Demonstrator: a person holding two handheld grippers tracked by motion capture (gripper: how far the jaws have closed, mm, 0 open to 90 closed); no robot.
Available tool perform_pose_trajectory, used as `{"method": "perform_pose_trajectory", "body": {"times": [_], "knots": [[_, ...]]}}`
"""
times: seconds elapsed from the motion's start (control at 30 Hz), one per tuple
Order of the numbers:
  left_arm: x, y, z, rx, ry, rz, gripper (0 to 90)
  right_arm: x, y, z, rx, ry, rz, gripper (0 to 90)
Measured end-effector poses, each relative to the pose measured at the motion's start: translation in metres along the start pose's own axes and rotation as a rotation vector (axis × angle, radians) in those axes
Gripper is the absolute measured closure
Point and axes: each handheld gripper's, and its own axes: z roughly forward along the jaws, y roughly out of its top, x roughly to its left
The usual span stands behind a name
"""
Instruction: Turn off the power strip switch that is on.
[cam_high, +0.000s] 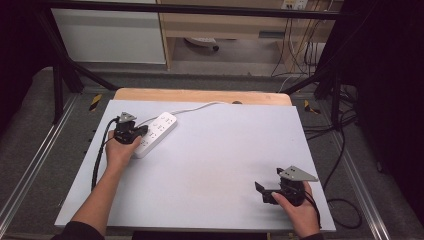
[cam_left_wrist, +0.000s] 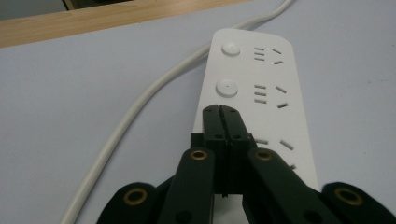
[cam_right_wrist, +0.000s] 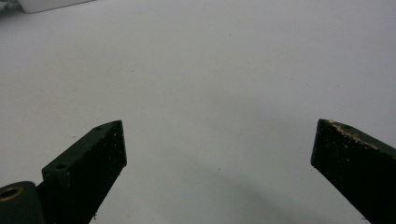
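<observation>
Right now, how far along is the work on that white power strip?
Early on. The left gripper, jaws shut, sits over the white plastic power strip, near its round buttons, apparently to press one. The right gripper rests open on the grey table. No plug is inserted.

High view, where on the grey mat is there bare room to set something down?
The widest bare patch is the mat's middle, between the power strip with the left claw and the right claw. The far right corner beyond the right claw is bare too. The far left is crowded: strip, its cord, and the hand.

Open table (cam_high: 215, 165) mid-surface; power strip (cam_high: 156, 134) and cord (cam_high: 195, 107) far-left.
</observation>
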Motion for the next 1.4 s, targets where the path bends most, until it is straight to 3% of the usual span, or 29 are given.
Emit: {"method": "perform_pose_trajectory", "body": {"times": [0.5,0.77,1.4], "knots": [[-0.0008,0.0000,-0.0001,0.005,0.000,-0.019,90.0,-0.0002,-0.0001,0.0004,-0.002,-0.002,0.001,4.1],[-0.0024,-0.0003,-0.0003,0.006,0.012,-0.003,90.0,-0.0001,0.0001,-0.0004,0.000,-0.003,-0.001,4.1],[-0.0027,-0.0011,-0.0003,0.005,0.015,-0.029,90.0,0.0001,0.0002,-0.0008,0.002,-0.007,-0.003,4.2]]}}
